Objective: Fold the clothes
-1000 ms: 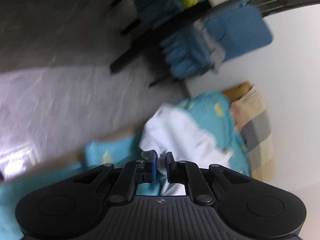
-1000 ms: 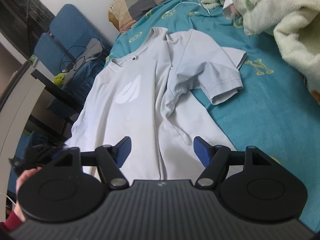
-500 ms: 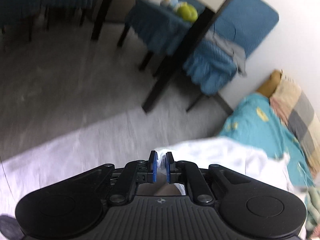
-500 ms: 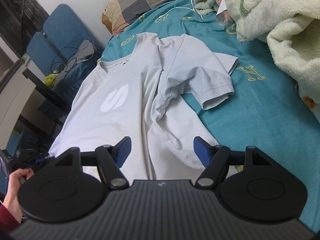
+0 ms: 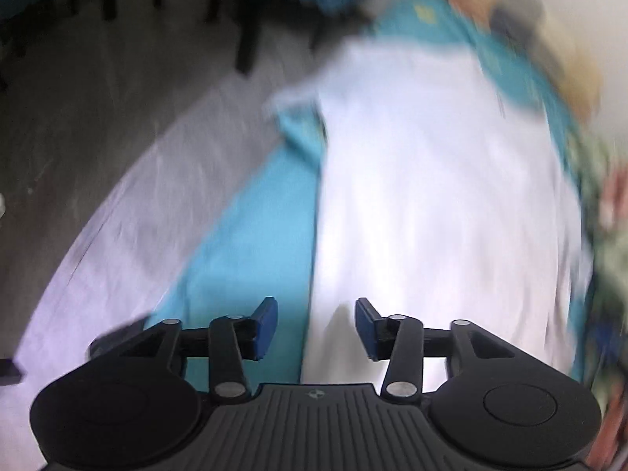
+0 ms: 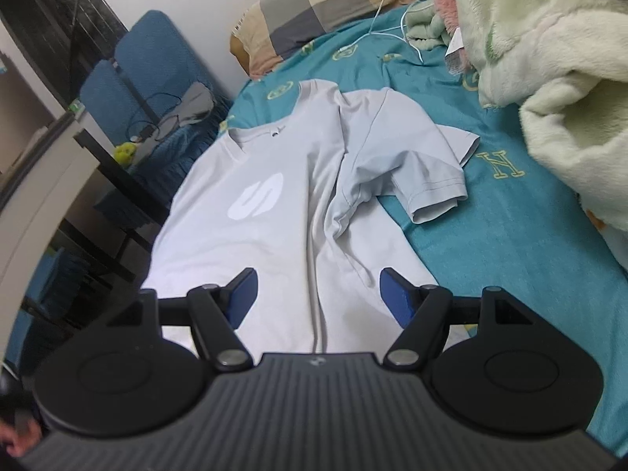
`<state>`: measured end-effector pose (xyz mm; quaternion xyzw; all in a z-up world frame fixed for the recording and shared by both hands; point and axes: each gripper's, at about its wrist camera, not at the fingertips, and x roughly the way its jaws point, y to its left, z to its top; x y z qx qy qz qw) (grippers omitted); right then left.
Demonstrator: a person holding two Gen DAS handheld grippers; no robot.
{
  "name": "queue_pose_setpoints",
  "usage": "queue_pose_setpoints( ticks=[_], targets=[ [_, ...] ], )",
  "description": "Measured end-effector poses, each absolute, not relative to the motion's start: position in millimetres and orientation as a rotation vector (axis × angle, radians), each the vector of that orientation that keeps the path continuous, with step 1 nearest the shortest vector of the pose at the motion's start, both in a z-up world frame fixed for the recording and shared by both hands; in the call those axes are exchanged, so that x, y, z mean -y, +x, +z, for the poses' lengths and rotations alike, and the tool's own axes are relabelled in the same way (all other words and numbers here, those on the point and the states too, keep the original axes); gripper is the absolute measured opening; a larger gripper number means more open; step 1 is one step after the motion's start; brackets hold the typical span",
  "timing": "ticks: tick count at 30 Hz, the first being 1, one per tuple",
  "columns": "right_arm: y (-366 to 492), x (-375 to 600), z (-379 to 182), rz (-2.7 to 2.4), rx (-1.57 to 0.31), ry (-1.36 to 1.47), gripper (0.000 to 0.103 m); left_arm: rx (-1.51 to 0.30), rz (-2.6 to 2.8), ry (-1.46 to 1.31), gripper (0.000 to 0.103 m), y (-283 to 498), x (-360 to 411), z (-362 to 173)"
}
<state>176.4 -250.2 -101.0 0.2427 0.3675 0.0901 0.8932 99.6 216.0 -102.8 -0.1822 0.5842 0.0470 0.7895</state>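
A pale grey T-shirt with a white logo lies spread face up on the teal bedsheet, collar toward the pillow. Its right sleeve is folded across the body. My right gripper hovers open over the shirt's lower part, fingers either side of a lengthwise crease. The left wrist view is blurred by motion: the T-shirt fills its right half, and my left gripper stands open over the shirt's left edge, holding nothing.
A checked pillow lies at the head of the bed. A fluffy cream blanket is heaped on the right, with a white cable beside it. Blue chairs and a dark table stand left of the bed, over grey floor.
My left gripper let go of the shirt's hem and opened, swinging from facing the floor back over the bed. The shirt now lies flatter and wider. The right gripper stayed open, shifting slightly.
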Motion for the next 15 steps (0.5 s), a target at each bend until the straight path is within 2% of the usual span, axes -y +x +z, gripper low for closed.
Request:
queue_pose_setpoints(
  ticks=[3, 8, 10, 12, 14, 15],
  targets=[
    [165.9, 254.6, -93.9, 0.199, -0.747, 0.510, 0.071, -1.367, 0.083, -0.357, 0.063, 73.5, -194.8, -107.5],
    [151.1, 264.3, -83.7, 0.194, -0.709, 0.520, 0.071, -1.475, 0.121, -0.254, 0.063, 48.2, -170.2, -118.5],
    [149.4, 269.8, -82.6, 0.181, -0.701, 0.534, 0.071, -1.500, 0.096, -0.224, 0.059, 45.6, -162.9, -117.9],
    [149.2, 275.9, -82.4, 0.167, -0.697, 0.551, 0.071, -1.520, 0.077, -0.181, 0.040, 42.9, -155.3, -115.4],
    [150.2, 281.1, -83.2, 0.155, -0.695, 0.566, 0.071, -1.538, 0.064, -0.134, 0.026, 40.1, -147.7, -112.6],
    [150.4, 283.0, -83.1, 0.150, -0.692, 0.571, 0.071, -1.543, 0.054, -0.114, 0.013, 38.4, -144.2, -110.3]
  ],
)
